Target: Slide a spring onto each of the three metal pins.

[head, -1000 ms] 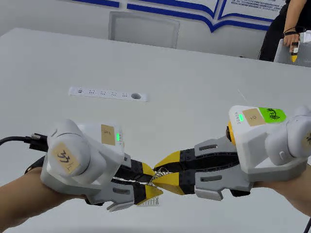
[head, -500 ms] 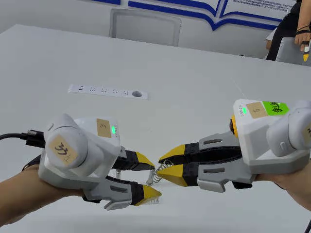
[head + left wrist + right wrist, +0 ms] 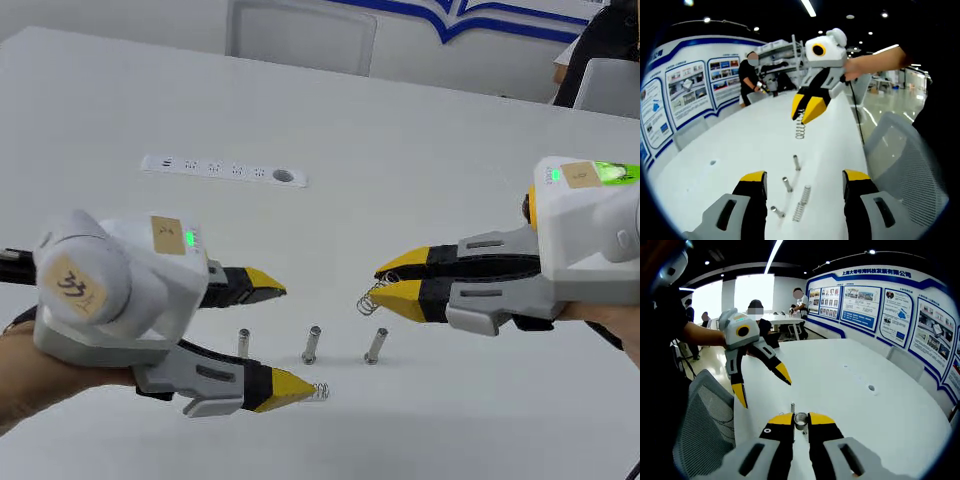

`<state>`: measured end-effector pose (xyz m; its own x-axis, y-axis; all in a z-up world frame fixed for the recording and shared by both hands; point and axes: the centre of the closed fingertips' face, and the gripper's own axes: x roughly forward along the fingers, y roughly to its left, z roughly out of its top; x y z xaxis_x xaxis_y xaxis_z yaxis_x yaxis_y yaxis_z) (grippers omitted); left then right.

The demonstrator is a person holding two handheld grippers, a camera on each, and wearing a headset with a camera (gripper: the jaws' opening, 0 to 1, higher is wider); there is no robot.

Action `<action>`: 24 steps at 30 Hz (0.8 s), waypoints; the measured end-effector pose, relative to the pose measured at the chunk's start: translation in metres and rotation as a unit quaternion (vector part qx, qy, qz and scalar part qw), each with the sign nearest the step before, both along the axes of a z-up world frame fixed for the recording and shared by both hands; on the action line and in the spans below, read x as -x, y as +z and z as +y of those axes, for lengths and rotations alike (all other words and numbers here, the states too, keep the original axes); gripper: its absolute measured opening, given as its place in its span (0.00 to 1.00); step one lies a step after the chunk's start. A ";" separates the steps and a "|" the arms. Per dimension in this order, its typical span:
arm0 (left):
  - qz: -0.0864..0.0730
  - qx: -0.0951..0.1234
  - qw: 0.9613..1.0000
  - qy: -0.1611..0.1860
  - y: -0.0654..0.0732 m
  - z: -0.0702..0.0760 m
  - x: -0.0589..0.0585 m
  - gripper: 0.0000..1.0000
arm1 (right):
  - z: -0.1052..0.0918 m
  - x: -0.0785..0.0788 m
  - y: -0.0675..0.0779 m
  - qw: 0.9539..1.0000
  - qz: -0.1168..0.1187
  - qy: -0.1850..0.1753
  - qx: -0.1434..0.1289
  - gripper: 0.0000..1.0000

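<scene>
The right gripper (image 3: 378,283) pinches a small silver coil spring (image 3: 367,298) that hangs axis-down. The nearest short upright metal pin (image 3: 375,345) stands below its tips.

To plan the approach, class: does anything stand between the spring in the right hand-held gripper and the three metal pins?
Nothing visible does. The spring hangs from the right hand-held gripper over bare table, and the pins are just below it in the head view. The left hand-held gripper, open, is on their other side.
</scene>
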<state>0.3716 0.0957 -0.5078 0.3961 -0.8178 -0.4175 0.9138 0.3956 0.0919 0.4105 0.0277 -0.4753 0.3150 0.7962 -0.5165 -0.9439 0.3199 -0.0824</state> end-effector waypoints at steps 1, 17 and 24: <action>0.001 -0.002 1.000 0.006 -0.001 0.004 -0.001 0.64 | -0.004 -0.003 -0.002 1.000 0.003 -0.007 0.002 0.11; 0.012 -0.005 0.997 0.081 -0.007 0.048 -0.008 0.85 | -0.023 -0.036 -0.054 0.998 0.016 -0.047 0.045 0.11; 0.017 -0.004 0.995 0.097 -0.004 0.057 -0.012 0.92 | -0.029 -0.046 -0.071 0.995 0.032 -0.066 0.068 0.11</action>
